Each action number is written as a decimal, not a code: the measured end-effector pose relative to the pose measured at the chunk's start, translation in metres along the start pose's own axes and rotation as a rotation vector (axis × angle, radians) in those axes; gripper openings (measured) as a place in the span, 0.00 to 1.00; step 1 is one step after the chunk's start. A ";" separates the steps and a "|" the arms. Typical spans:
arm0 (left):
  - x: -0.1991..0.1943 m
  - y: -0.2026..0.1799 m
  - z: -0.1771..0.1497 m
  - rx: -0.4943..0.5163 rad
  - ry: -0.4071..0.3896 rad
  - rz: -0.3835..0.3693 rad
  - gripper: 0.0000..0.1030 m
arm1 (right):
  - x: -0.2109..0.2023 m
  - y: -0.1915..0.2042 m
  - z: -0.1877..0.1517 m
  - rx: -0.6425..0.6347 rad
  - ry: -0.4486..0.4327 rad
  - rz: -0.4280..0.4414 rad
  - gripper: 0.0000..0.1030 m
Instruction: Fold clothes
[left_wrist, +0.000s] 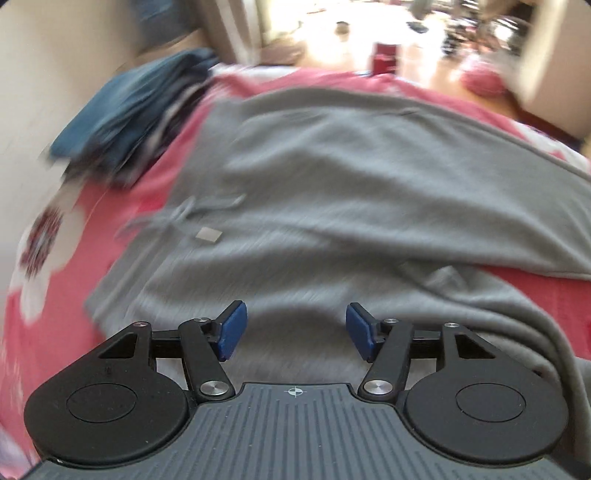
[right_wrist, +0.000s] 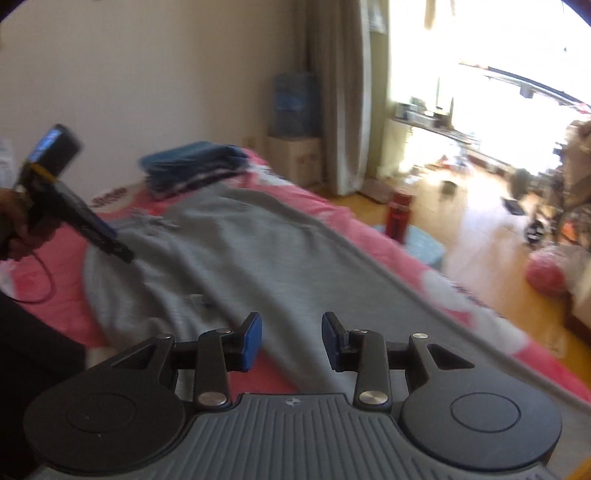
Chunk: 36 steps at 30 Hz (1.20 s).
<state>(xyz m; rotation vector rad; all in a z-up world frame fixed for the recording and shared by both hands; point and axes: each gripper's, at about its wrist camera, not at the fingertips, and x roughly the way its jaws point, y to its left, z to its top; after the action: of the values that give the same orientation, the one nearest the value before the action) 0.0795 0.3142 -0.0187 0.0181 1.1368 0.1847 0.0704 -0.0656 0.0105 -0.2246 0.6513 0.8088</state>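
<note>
Work surface: a bed covered with a pink floral bedspread (right_wrist: 325, 206), set against a plain cream wall (right_wrist: 147, 74). A stack of folded dark blue clothes (right_wrist: 195, 160) sits on the bedspread at the wall side, at 11 o'clock in the left wrist view. Beyond the bed, at 1 to 2 o'clock in the right wrist view: a grey curtain (right_wrist: 343, 92), a water dispenser bottle (right_wrist: 293, 105) on a cardboard box (right_wrist: 295, 158), a red bottle (right_wrist: 399, 212) on a light blue stool (right_wrist: 424, 247), wooden floor (right_wrist: 480, 236) and an overexposed window area.

Task item: grey sweatpants (left_wrist: 332, 177) lie spread across the bedspread, waistband toward 9 o'clock in the left wrist view. The drawstring (left_wrist: 184, 214) is loose and a small pale label (left_wrist: 208, 234) sits just beside it. The fabric shows shallow wrinkles; one leg runs toward 3 o'clock, the other bunches toward 5 o'clock. Both views are motion-blurred.

Left gripper (left_wrist: 296, 330): tongs open, nothing between the blue pads (left_wrist: 232, 330), positioned above the grey fabric near the waistband. In the right wrist view it appears at 9 o'clock, held by a hand (right_wrist: 18, 225), tip angled down at the waistband region; contact cannot be determined.

Right gripper (right_wrist: 291, 339): tongs open and empty, positioned over the sweatpants leg where it meets exposed bedspread
</note>
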 end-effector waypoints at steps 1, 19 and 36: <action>0.001 0.003 -0.007 -0.033 0.009 0.020 0.59 | 0.001 0.010 -0.002 -0.017 -0.002 0.042 0.36; 0.017 0.081 -0.017 -0.396 0.000 0.183 0.61 | 0.028 0.030 -0.023 0.102 0.121 0.204 0.35; -0.105 0.214 0.167 -0.166 -0.332 0.656 0.65 | 0.031 0.005 -0.020 0.181 0.102 0.151 0.35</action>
<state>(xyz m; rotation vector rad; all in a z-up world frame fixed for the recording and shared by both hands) 0.1580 0.5223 0.1699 0.2670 0.7482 0.8286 0.0731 -0.0521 -0.0241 -0.0528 0.8408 0.8811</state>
